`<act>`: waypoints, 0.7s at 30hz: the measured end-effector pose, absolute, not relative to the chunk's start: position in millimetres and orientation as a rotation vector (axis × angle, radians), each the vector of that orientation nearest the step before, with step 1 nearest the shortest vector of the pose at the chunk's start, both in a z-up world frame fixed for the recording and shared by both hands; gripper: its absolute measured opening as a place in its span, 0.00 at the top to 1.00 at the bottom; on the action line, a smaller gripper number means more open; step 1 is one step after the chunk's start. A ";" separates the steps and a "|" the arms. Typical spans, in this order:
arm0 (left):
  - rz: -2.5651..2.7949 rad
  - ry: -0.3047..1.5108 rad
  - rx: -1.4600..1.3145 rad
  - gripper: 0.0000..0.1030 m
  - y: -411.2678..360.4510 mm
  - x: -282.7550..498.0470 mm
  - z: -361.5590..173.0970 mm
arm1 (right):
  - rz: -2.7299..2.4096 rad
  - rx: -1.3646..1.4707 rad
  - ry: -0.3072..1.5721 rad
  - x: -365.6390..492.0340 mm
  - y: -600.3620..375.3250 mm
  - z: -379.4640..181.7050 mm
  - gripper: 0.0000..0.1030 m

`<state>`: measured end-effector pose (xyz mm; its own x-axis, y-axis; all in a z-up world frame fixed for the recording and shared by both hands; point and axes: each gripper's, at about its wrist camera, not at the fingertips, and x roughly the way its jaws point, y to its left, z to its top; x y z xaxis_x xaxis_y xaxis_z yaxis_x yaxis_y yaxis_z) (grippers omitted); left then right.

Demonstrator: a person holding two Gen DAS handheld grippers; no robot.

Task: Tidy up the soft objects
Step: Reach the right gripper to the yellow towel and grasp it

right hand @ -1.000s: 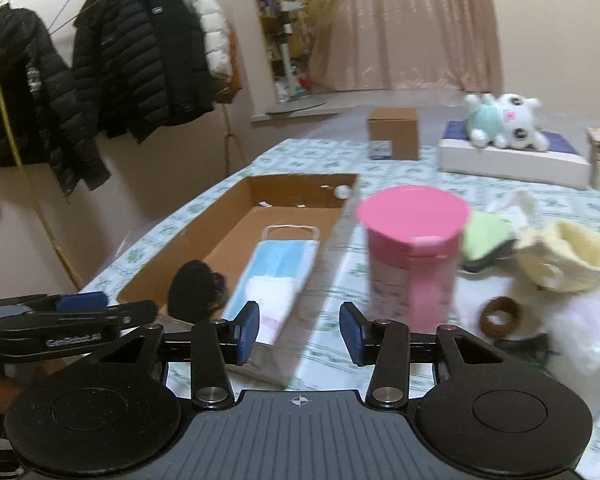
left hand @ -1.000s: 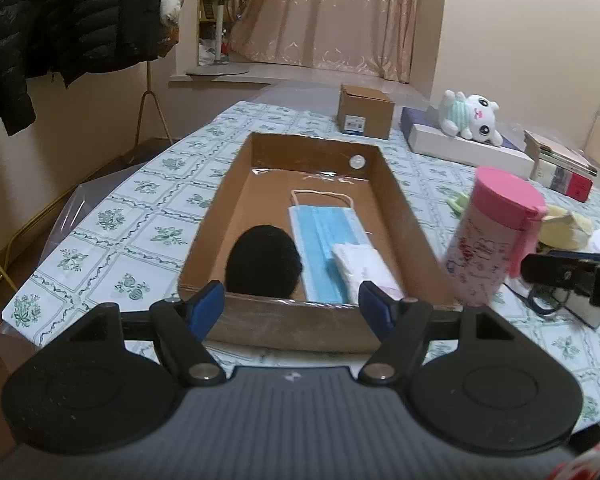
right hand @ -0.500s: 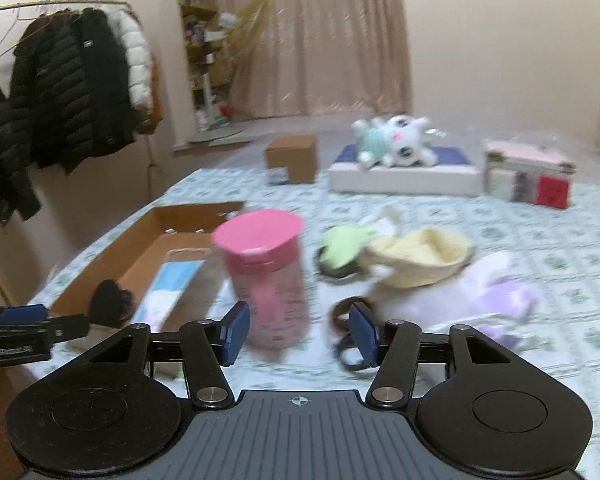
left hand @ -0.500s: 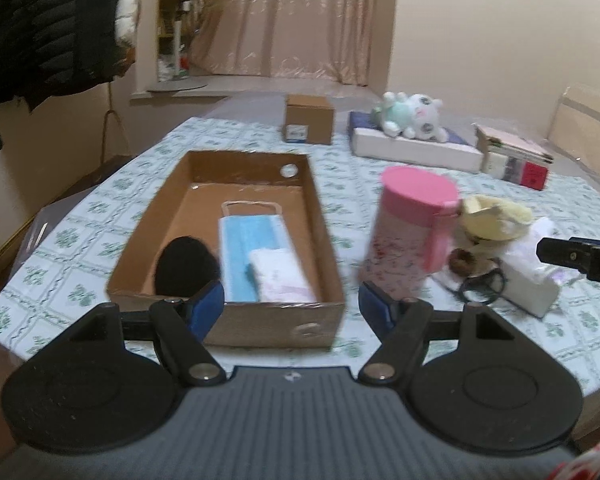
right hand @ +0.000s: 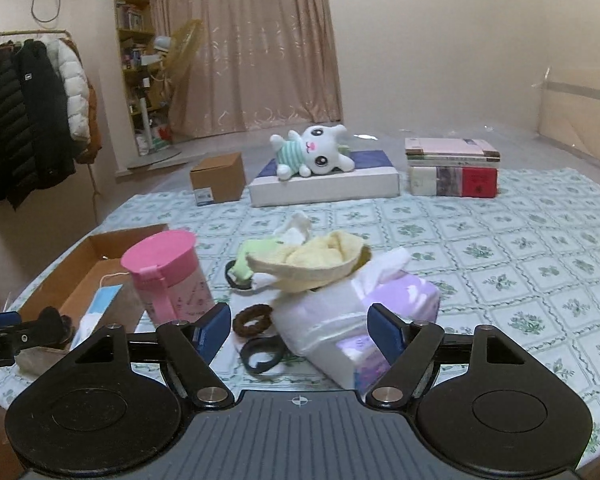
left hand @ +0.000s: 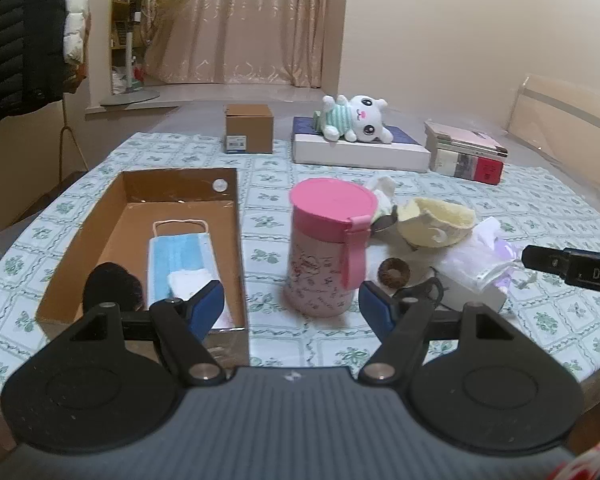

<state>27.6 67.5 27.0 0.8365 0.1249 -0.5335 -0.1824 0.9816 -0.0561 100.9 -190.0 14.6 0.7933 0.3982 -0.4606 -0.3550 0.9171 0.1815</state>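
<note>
Left wrist view: the left gripper [left hand: 291, 306] hangs wide open and empty above the table's near edge. Just beyond its fingers stands a pink cup [left hand: 324, 248], smooth plastic with a round lid. Left of it a shallow cardboard box [left hand: 236, 216] holds a pleated blue face mask [left hand: 180, 256] and a fuzzy black ball [left hand: 112, 284].

Right wrist view: the right gripper [right hand: 299, 330] has just been opening and grips nothing. A crinkled tissue pack [right hand: 356, 312] lies between its fingers, with a floppy yellow knit hat [right hand: 312, 264] on top and a brown hair tie [right hand: 254, 320] beside it.
</note>
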 end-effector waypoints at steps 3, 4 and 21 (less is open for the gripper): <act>0.139 0.564 -0.112 0.30 64.1 32.4 26.9 | 0.405 0.090 0.519 102.4 -194.1 12.9 0.27; 0.135 0.566 -0.110 0.30 63.7 32.9 26.0 | 0.406 0.090 0.521 103.0 -194.9 12.6 0.27; 0.045 0.568 -0.032 0.30 63.8 62.1 38.3 | 0.540 -0.087 0.543 141.5 -181.1 12.3 0.27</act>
<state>62.1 63.8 38.3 0.8421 0.0339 -0.5382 -0.0517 0.9985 -0.0180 141.5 -181.1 12.3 0.7212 0.4652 -0.5133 -0.5102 0.8579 0.0606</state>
